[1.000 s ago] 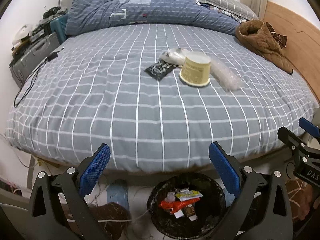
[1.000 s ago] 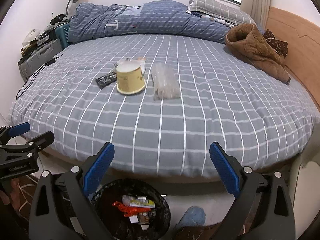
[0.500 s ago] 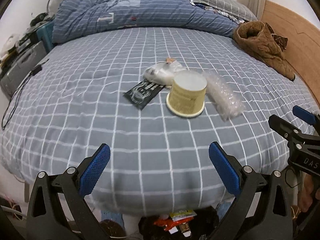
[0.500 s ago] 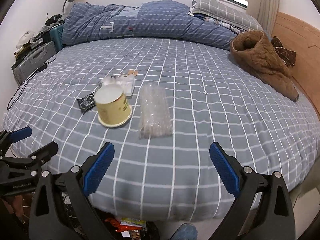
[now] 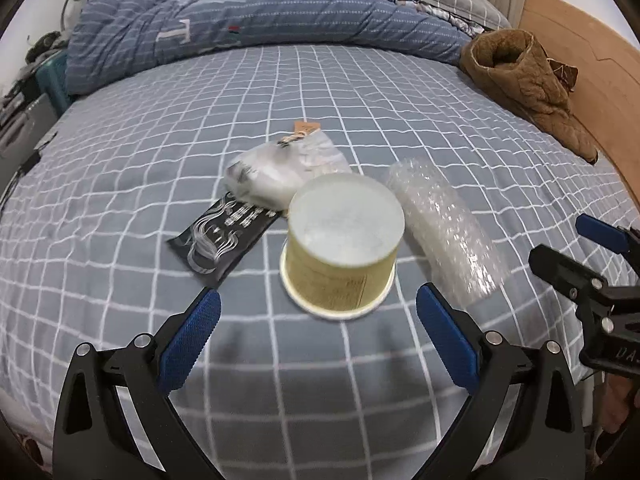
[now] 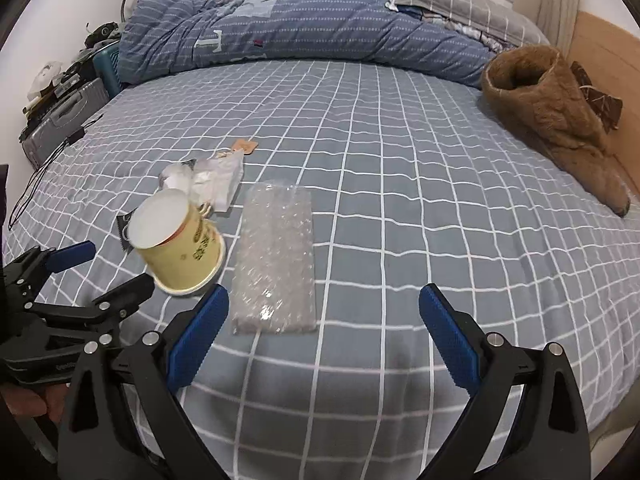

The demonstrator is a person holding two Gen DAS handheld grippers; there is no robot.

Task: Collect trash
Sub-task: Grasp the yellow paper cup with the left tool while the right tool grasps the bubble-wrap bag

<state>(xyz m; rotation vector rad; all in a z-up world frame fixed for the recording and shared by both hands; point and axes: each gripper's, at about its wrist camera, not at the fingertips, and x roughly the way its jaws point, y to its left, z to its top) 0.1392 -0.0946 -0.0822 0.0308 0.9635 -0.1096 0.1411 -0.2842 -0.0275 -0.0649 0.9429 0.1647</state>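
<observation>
Right now the upside-down pale yellow paper cup [image 5: 342, 246] stands rim-down on the grey checked bed sheet [image 5: 160, 128], near the middle of the bed, and it looks like the first target. Touching or nearly touching its left side lies a flat black printed wrapper [image 5: 224, 236]; just behind it sits a crumpled clear plastic bag [image 5: 280, 174] with a small tan paper tag [image 5: 305, 126] at its far end. To its right lies a flat sheet of clear bubble wrap [image 6: 276, 256], lined up ahead of the right tongs [image 6: 324, 332].

Both tools are released and hold nothing: the left tongs [image 5: 318, 338] hover spread wide just short of the cup, and the right ones hang equally wide over the near end of the bubble wrap.

My reading is that this is the approach step, with all 4 pieces uncollected. Next, the left tongs need to go forward and down until the pads straddle the cup's wall, then close gently, since thin paper will buckle.

Farther off lie a rumpled blue quilt [image 5: 260, 12] and a brown fleecy garment [image 6: 552, 120].
</observation>
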